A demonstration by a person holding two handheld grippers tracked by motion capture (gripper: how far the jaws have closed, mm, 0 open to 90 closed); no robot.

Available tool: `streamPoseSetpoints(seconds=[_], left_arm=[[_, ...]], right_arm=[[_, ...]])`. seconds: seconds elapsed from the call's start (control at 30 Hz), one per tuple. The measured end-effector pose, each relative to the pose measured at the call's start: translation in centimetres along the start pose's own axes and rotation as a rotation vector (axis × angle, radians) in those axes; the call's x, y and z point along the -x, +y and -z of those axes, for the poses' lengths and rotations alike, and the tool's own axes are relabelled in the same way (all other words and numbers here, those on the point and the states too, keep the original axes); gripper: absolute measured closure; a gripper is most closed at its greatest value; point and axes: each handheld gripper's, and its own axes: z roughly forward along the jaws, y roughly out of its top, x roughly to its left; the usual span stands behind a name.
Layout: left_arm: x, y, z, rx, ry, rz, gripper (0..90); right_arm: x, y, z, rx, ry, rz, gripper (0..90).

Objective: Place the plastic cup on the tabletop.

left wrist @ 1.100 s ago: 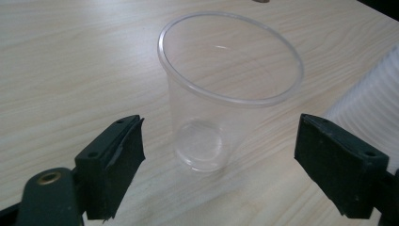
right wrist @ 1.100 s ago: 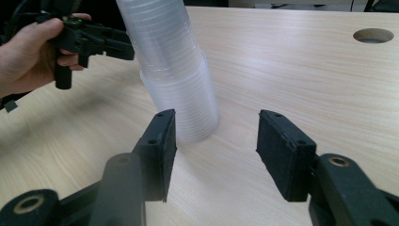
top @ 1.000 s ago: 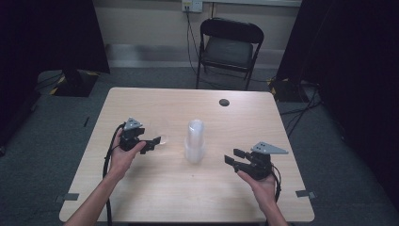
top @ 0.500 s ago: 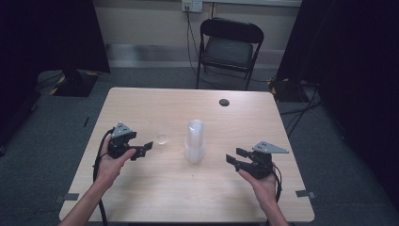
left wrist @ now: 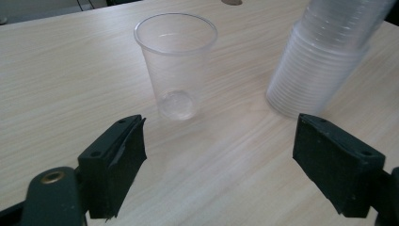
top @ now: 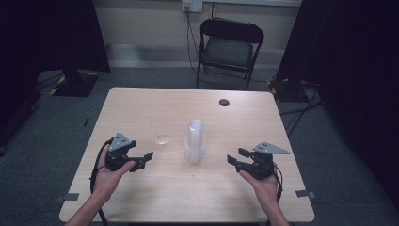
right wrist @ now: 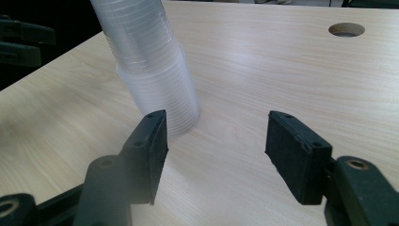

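Stack of clear cups stood upside down at bench centre. Single cup stood upright at its 9 o'clock, apart from it. Left gripper at the stack's 8 o'clock, jaws wide, empty, cup just ahead of them. Right gripper at 4 o'clock, jaws wide, empty, stack ahead. Cable hole at 1 o'clock. Chair beyond the far edge at 12.
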Motion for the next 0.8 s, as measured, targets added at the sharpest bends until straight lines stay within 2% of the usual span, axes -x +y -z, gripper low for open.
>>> streamPoseSetpoints(seconds=[0.17,0.23,0.27,0.3,0.37,0.43,0.47,0.57,0.63,0.7,0.77,0.8], left_arm=[[1.3,-0.8,0.8,-0.027,-0.001,-0.013,17.3],[1.8,-1.2,1.4,-0.038,0.000,0.012,17.4],[2.2,-1.4,1.8,-0.053,-0.013,0.039,17.3],[2.6,-1.6,2.0,-0.056,-0.030,0.047,17.3],[3.1,-1.8,2.3,-0.042,-0.034,0.009,17.1],[3.1,-2.2,2.3,-0.040,-0.043,-0.011,16.4],[3.0,-2.5,2.2,-0.032,-0.052,0.013,16.4],[2.6,-3.3,2.1,-0.035,-0.057,0.026,16.0],[2.3,-4.0,1.8,-0.046,-0.065,0.063,16.1],[2.5,-4.4,1.7,-0.058,-0.068,0.049,16.8],[2.8,-4.3,1.7,-0.062,-0.075,0.008,16.8],[2.9,-4.3,1.7,-0.063,-0.079,0.004,16.8]], right_arm=[[0.0,0.0,0.0,-0.001,-0.006,-0.001,39.0],[0.0,-0.1,0.1,0.002,-0.013,0.004,39.0],[0.0,-0.1,0.2,-0.001,-0.012,0.005,39.0],[0.0,-0.1,0.2,-0.006,-0.014,0.007,39.0],[0.0,-0.2,0.1,-0.010,-0.015,0.008,39.0],[0.0,-0.2,0.1,-0.014,-0.018,0.006,38.8],[0.0,-0.3,0.0,-0.013,-0.016,0.005,38.7],[-0.3,-0.7,0.2,-0.027,-0.022,0.024,37.8],[-0.3,-1.2,0.4,-0.030,-0.027,0.017,36.2],[-0.1,-1.7,0.4,-0.024,-0.031,0.009,34.5],[0.0,-1.9,0.2,-0.035,-0.039,0.007,30.8],[0.0,-2.0,0.2,-0.031,-0.043,0.003,29.4]])
